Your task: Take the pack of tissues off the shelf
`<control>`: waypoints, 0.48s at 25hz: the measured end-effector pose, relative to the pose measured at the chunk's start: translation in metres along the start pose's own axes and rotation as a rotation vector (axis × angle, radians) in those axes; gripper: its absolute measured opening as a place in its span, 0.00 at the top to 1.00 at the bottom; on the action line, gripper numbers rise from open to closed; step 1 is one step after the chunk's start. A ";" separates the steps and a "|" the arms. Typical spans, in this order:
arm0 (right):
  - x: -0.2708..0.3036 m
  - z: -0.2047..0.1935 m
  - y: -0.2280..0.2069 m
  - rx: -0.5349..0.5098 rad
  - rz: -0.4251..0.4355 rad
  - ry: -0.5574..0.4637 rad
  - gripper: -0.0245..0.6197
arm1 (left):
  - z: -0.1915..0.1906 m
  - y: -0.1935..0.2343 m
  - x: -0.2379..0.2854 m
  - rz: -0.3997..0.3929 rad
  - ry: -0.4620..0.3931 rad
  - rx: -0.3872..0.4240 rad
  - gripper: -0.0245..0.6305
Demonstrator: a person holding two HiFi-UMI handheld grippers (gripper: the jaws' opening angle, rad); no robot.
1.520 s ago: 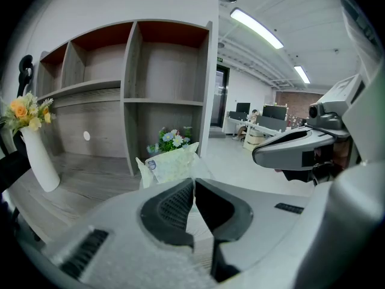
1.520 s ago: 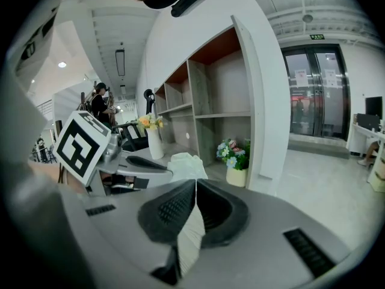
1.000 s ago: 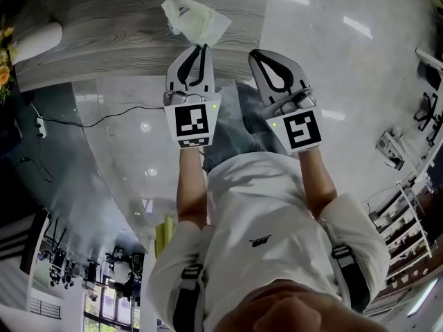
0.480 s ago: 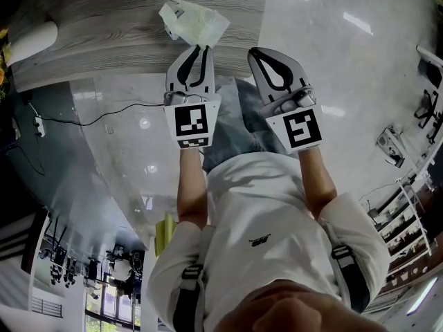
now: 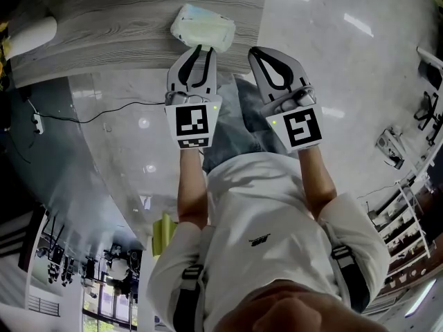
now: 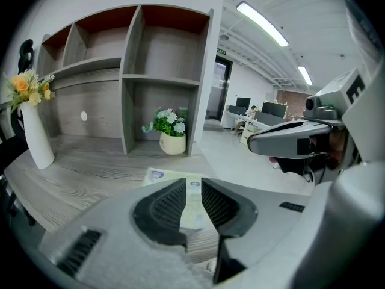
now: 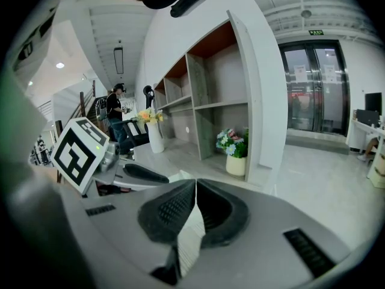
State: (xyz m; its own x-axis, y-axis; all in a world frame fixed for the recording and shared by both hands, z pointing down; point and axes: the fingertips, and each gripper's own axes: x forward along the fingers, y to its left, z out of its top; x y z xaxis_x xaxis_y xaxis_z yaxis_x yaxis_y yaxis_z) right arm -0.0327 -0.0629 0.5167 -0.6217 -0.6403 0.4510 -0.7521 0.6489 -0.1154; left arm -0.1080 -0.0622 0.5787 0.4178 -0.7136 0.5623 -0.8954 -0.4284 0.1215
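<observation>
1. The pack of tissues (image 5: 203, 28) lies flat on the grey wooden surface (image 5: 111, 19). It sits close to that surface's front edge and near its right end, where the glossy floor (image 5: 332, 54) begins.
2. The left gripper (image 5: 200, 49) points at the pack's near edge, its jaws a narrow slit apart. In the left gripper view the pack (image 6: 171, 174) shows through that slit. From these angles it is hard to say whether the tips touch it; it looks let go.
3. The right gripper (image 5: 257, 54) hangs just beside the left one, over the floor past the surface's end. Its jaws are pressed together with nothing between them.
4. There is open room to the right and toward the person. To the left the wood runs bare as far as the white vase (image 5: 31, 37) at the far end.
5. Behind the pack stands the shelf unit (image 6: 132, 77), with a small flower pot (image 6: 172, 143) at the foot of its right bay, well apart from the pack.
6. Half a second ago the pack was crumpled and tilted up at the left gripper's tips. Now it lies squared and flat, slightly further right, while both grippers have barely shifted.
</observation>
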 end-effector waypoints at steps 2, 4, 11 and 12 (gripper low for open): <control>0.000 0.001 0.001 -0.002 0.001 0.001 0.92 | 0.001 0.001 -0.002 0.004 -0.002 -0.002 0.84; 0.000 0.002 0.001 -0.004 0.001 -0.002 0.92 | 0.002 0.002 -0.004 0.008 -0.006 -0.003 0.84; -0.003 0.002 -0.001 -0.014 0.000 -0.008 0.92 | 0.009 0.000 -0.016 0.031 -0.028 -0.003 0.84; -0.003 0.003 0.000 -0.019 0.002 -0.009 0.92 | 0.010 0.000 -0.018 0.034 -0.031 -0.002 0.84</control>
State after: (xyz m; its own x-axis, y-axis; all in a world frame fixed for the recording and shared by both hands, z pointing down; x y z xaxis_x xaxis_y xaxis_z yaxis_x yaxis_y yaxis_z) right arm -0.0313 -0.0624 0.5133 -0.6252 -0.6427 0.4427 -0.7466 0.6578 -0.0995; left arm -0.1138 -0.0552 0.5602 0.3918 -0.7447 0.5403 -0.9094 -0.4025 0.1047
